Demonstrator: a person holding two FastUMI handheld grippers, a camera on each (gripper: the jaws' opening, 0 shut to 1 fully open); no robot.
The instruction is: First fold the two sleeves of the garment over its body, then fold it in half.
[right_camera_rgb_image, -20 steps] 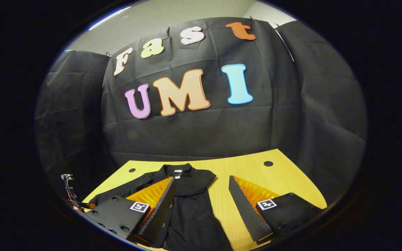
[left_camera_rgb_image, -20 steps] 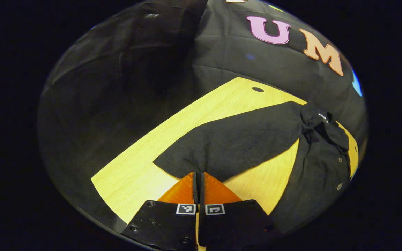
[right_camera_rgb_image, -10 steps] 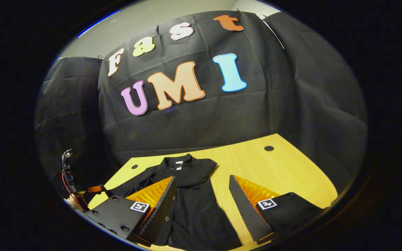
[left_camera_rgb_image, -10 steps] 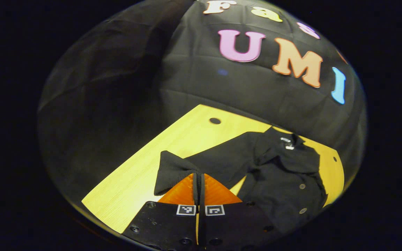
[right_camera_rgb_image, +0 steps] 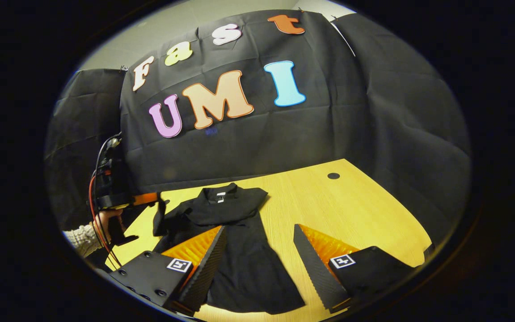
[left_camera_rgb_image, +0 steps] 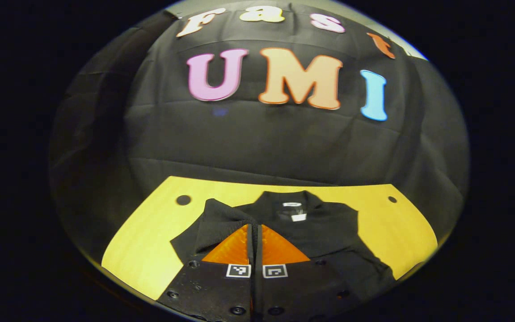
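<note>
1. Left hand-held gripper [left_camera_rgb_image: 255,232]: in the left gripper view its two fingers are pressed together with the black fabric of a sleeve [left_camera_rgb_image: 215,226] caught between them.
2. From the right gripper view, the same left hand-held gripper [right_camera_rgb_image: 152,197] is seen farther off at the left, above the table's left edge, with the sleeve [right_camera_rgb_image: 159,219] hanging down from its tip. A hand [right_camera_rgb_image: 105,220] in a pale knitted cuff grips its handle, and red and black cables loop beside it.
3. Right hand-held gripper [right_camera_rgb_image: 257,243]: its fingers stand wide apart and hold nothing. The left finger [right_camera_rgb_image: 206,259] overlaps the garment's left side in the picture, and the right finger [right_camera_rgb_image: 313,259] is over bare table; whether either touches what is beneath cannot be told.
4. The garment [right_camera_rgb_image: 239,259] is a black collared shirt lying on the yellow wooden table [right_camera_rgb_image: 351,210], collar [right_camera_rgb_image: 217,192] toward the booth wall and hem toward the camera.
5. In the left gripper view the garment [left_camera_rgb_image: 324,228] lies straight ahead, its collar [left_camera_rgb_image: 291,201] showing a small white tag [left_camera_rgb_image: 298,217] inside.
6. The lifted sleeve is held above the shirt's left shoulder area, partly bunched, not lying flat on the body.
7. Two dark round holes [left_camera_rgb_image: 183,200] sit near the table's [left_camera_rgb_image: 387,228] far corners.
</note>
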